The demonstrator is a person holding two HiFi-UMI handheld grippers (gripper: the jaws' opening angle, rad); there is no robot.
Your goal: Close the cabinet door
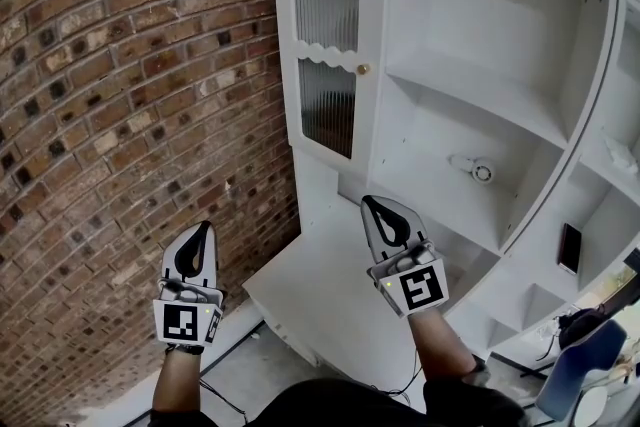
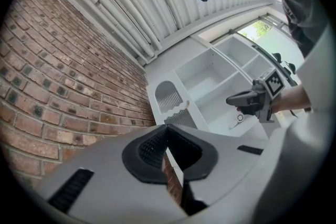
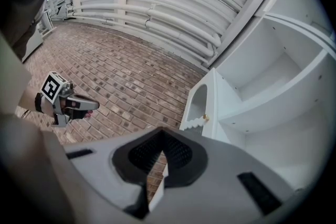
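Note:
The white cabinet door stands swung open against the brick wall. It has two arched ribbed glass panels and a small gold knob. My left gripper hangs low in front of the bricks, left of and below the door, shut and empty. My right gripper hovers over the cabinet's lower ledge, under the door's free edge, with its jaws together and nothing between them. The left gripper view shows the door beyond the closed jaws and the right gripper to the right. The right gripper view shows the door and its knob.
A red brick wall fills the left. The cabinet's open white shelves hold a small round white object and a dark flat item. A white ledge juts out below. A blue chair stands at the lower right.

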